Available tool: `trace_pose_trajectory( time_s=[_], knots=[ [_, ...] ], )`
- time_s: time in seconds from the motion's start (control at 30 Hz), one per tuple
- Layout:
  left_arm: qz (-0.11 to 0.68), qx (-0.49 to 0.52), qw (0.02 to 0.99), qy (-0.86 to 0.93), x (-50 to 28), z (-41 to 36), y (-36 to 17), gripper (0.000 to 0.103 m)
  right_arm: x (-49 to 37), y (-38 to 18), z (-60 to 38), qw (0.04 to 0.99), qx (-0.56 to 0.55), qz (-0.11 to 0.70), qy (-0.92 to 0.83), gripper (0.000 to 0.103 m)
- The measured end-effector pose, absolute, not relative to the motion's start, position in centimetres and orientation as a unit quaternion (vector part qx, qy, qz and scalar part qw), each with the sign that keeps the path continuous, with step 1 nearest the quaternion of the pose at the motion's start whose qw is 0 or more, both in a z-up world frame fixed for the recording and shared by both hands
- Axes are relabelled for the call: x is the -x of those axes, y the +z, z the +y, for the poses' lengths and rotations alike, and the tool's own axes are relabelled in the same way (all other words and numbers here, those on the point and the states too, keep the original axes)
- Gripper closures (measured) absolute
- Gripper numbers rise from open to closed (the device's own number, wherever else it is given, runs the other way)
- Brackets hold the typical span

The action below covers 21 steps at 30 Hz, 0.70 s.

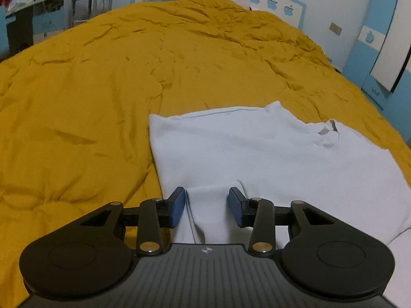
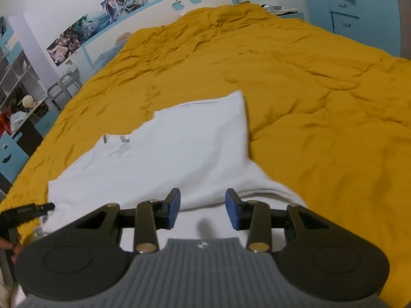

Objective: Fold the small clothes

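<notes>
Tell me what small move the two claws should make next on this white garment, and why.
Probably lower both claws and close them on the near edge. The left claw and right claw stand open over the white garment, gripping nothing, and it lies partly folded on the yellow quilt.

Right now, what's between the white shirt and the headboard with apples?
Only wrinkled yellow blanket lies between the white shirt and the headboard; the right wrist view shows it.
</notes>
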<state>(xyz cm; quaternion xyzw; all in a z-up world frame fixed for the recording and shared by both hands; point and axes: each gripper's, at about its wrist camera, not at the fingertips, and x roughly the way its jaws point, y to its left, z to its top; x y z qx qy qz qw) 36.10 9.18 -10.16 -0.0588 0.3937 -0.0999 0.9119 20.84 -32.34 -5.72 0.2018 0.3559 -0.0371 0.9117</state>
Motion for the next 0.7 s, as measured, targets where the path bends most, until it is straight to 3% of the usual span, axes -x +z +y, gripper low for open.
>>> trace_pose_trajectory(
  time_s=[0.07,0.13,0.2,0.3,0.43,0.5,0.57,0.67,0.7],
  knots=[
    [0.396,0.053,0.91,-0.108,-36.6,8.9,-10.1,0.059,-20.3,-6.0,-33.4,0.913,-0.197,0.356,-0.04,0.068],
    [0.391,0.047,0.913,-0.107,-36.6,8.6,-9.8,0.081,-20.0,-6.0,-33.9,0.913,-0.198,0.354,-0.047,0.068],
    [0.385,0.051,0.915,-0.113,-36.6,8.6,-9.4,0.093,-20.3,-6.0,-33.9,0.916,-0.185,0.352,-0.054,0.068],
    [0.357,0.055,0.924,-0.123,-36.1,8.6,-7.5,0.094,-20.7,-6.0,-33.3,0.923,-0.125,0.36,-0.063,0.067],
    [0.321,0.04,0.936,-0.139,-36.4,8.2,-3.7,0.094,-20.7,-6.2,-32.5,0.927,-0.03,0.371,-0.05,0.05],
    [0.324,0.022,0.938,-0.125,-37.2,7.8,-2.6,0.094,-20.9,-6.7,-32.0,0.922,0.029,0.382,-0.057,0.051],
    [0.372,-0.008,0.923,-0.103,-38.7,7.3,-3.7,0.094,-21.4,-7.5,-32.0,0.913,0.064,0.397,-0.069,0.057],
    [0.413,-0.047,0.906,-0.081,-39.5,6.9,-6.8,0.094,-21.6,-8.2,-32.5,0.911,0.069,0.401,-0.071,0.076],
    [0.416,-0.05,0.904,-0.078,-39.6,6.9,-7.7,0.093,-21.6,-8.3,-32.7,0.911,0.069,0.401,-0.074,0.09]
  ],
)
